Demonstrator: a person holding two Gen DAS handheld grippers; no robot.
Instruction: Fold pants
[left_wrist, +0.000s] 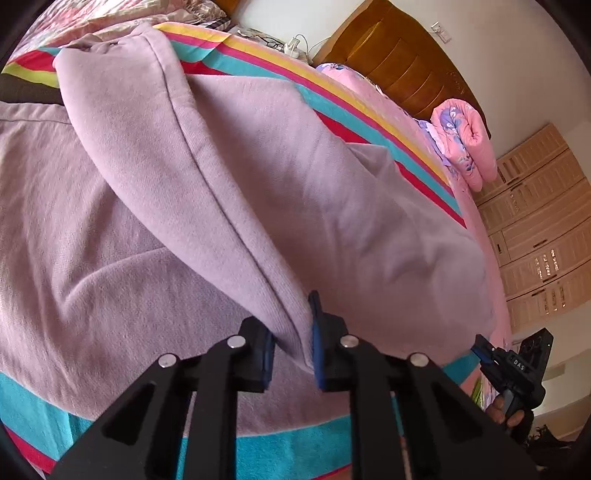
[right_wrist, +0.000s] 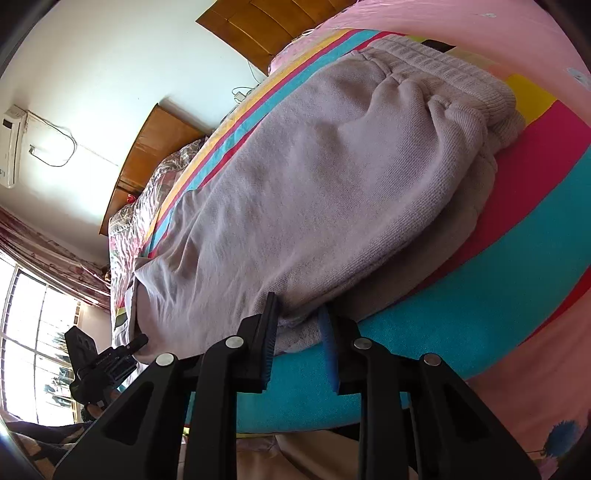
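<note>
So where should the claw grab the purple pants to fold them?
Grab the pants at the near edge, coming in from the bed's side. That edge hangs slightly over the striped blanket, so a finger can likely slip under it. Both claws sit there now: the left claw has a fold of cloth between its fingers, and the right claw has the hem between its fingers.

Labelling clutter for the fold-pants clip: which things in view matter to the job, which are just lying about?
In the job:
- lilac pants, with the ribbed waistband
- left tool, fabric fold between its pads
- right tool, at the pants' near edge
- striped blanket underneath

Lying about:
- rolled pink quilt
- glasses
- wooden headboard
- air conditioner
</note>
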